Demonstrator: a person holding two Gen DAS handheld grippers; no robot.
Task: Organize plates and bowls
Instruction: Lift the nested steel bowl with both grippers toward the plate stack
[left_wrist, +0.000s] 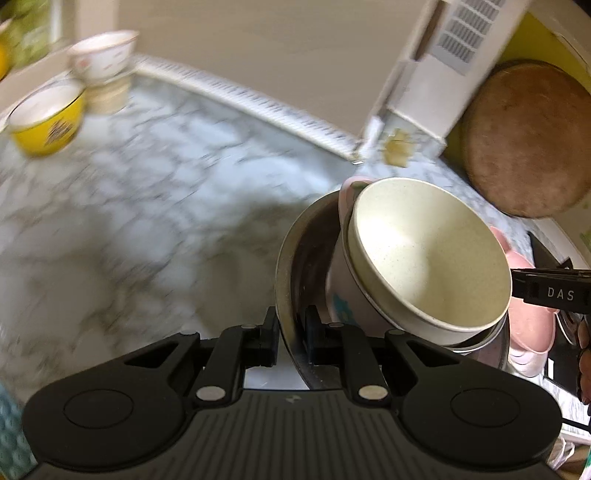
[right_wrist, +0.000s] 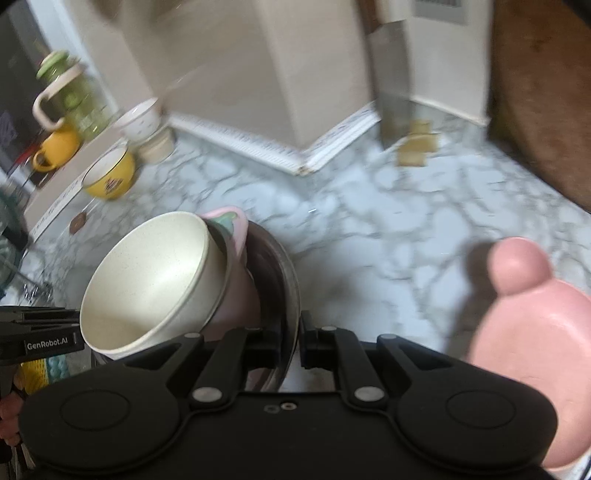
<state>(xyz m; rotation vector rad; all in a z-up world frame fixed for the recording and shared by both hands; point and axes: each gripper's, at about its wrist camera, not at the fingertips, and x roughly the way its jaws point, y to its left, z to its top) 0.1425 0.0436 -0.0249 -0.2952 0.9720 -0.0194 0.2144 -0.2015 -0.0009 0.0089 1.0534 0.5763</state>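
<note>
On the left of the left wrist view, a yellow bowl (left_wrist: 46, 123) and a white patterned bowl (left_wrist: 103, 55) stand near each other at the far edge of the marble table (left_wrist: 166, 206); both are blurred. At bottom centre, the left hand-held gripper (left_wrist: 290, 338) is clamped on the rim of a metal bowl (left_wrist: 291, 266), one finger on each side of the rim. Inside the metal bowl, a cream bowl (left_wrist: 428, 254) lies tilted, nested in a white bowl with a blue motif (left_wrist: 341, 295). A pink dish (left_wrist: 532, 317) shows just behind this stack. A round wooden board (left_wrist: 524, 140) leans at the right.

In the right wrist view, the cream bowl (right_wrist: 147, 277) sits at left, tilted within the metal bowl (right_wrist: 284, 266). The right hand-held gripper (right_wrist: 291, 345) is closed tight on the metal bowl's opposite rim. At the right, the pink dish (right_wrist: 532, 325) projects beside the gripper, above the table (right_wrist: 388, 221).
</note>
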